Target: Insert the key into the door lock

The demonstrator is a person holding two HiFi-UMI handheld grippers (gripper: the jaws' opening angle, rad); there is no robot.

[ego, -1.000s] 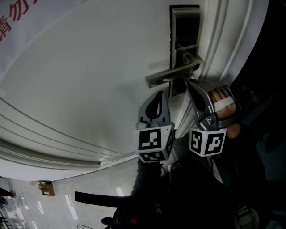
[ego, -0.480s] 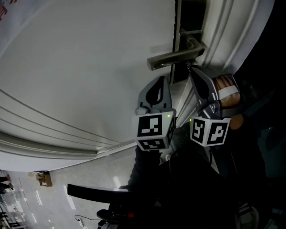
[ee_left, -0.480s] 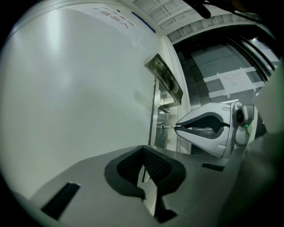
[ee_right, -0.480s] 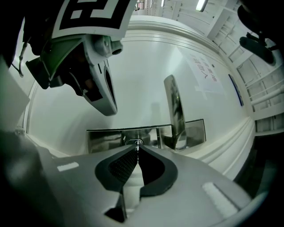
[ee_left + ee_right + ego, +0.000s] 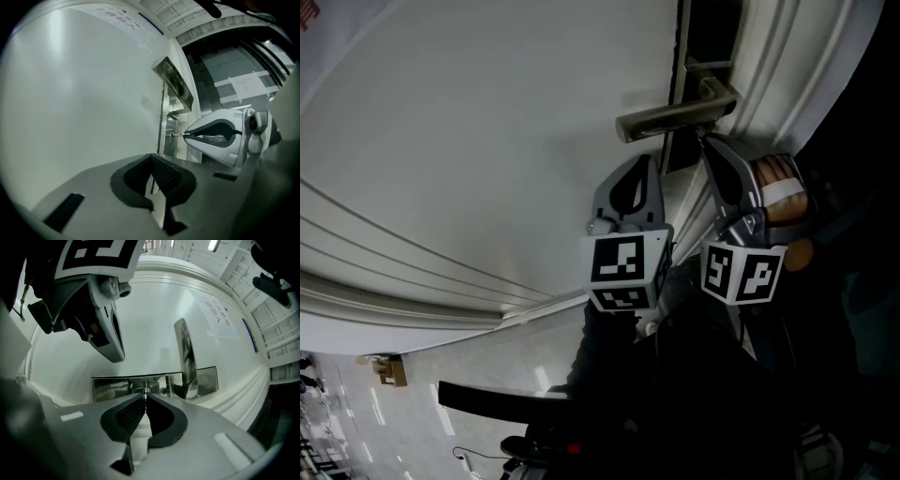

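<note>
Right gripper view: my right gripper [image 5: 145, 397] pinches the key [image 5: 145, 393], long axis pointing straight at the lock cylinder [image 5: 142, 390], tip seemingly touching; the blade is mostly hidden. My left gripper [image 5: 152, 159] is closed, empty.

door handle [image 5: 675, 117] higher, lock plate [image 5: 708, 33] cropped (top edge)

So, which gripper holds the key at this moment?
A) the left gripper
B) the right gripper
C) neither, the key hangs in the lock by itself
B: the right gripper has its jaws closed on the thin key, whose tip is at the lock cylinder under the door handle; the left gripper holds nothing.
</note>
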